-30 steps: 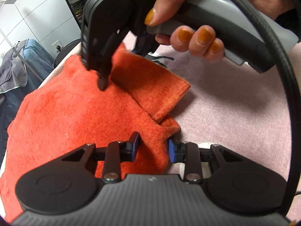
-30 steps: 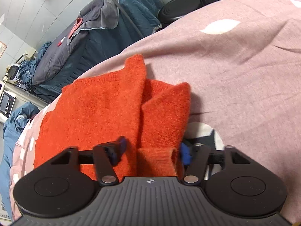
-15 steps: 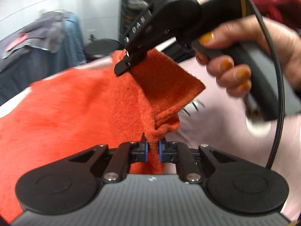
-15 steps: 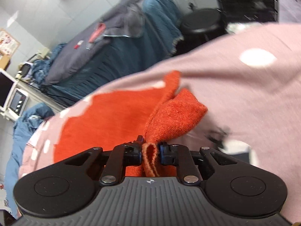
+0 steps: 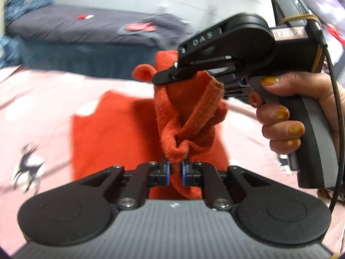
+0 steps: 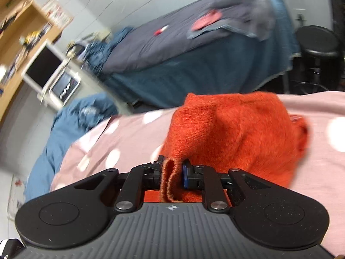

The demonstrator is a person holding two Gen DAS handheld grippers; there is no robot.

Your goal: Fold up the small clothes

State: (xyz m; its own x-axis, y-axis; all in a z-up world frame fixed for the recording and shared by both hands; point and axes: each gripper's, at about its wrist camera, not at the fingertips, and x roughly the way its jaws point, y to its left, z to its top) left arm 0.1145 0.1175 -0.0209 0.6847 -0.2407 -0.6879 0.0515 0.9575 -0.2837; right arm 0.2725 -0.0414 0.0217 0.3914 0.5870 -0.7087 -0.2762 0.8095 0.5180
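Note:
An orange knitted garment (image 5: 103,129) lies partly on a pink spotted bedcover (image 5: 43,99). My left gripper (image 5: 175,170) is shut on a bunched fold of it, lifted above the bed. My right gripper (image 5: 170,76), held by a hand with orange nails, is shut on another part of the same garment, higher and farther away. In the right wrist view the right gripper (image 6: 173,172) pinches a doubled edge, and the rest of the garment (image 6: 232,133) hangs ahead over the pink bedcover (image 6: 120,142).
A second bed with a dark grey cover (image 6: 155,49) and loose clothes stands beyond the pink one. A blue quilt (image 6: 71,125) lies at the left edge. A black stool (image 6: 317,45) stands at the right. A wooden shelf and a monitor (image 6: 43,69) are at the far left.
Both grippers closed on the orange garment and lifted its edge up off the bed. The views have swung up toward the far bed.

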